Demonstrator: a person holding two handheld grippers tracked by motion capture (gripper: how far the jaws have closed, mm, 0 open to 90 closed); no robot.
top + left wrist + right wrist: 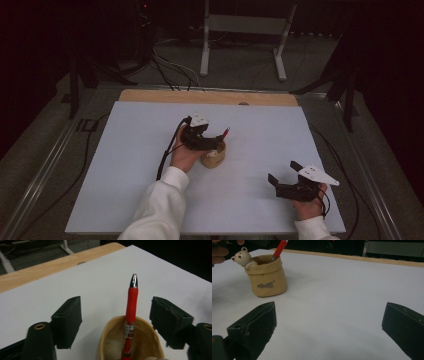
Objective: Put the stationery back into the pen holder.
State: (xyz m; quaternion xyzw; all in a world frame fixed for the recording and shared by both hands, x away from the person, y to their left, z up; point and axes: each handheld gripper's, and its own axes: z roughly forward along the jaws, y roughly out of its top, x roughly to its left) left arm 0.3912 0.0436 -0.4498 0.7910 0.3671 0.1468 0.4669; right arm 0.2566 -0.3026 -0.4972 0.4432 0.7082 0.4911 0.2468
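A tan sack-shaped pen holder with a small bear figure on its rim stands near the middle of the white table. A red pen stands in it, leaning against the rim with its silver tip up. My left gripper hovers right over the holder, open, jaws apart on either side of the pen without touching it. My right gripper rests open at the front right of the table, with nothing between its jaws.
The white sheet covers a wooden tabletop whose far edge shows. Black cables trail from both grippers. A white metal stand and more cables lie on the floor beyond the table.
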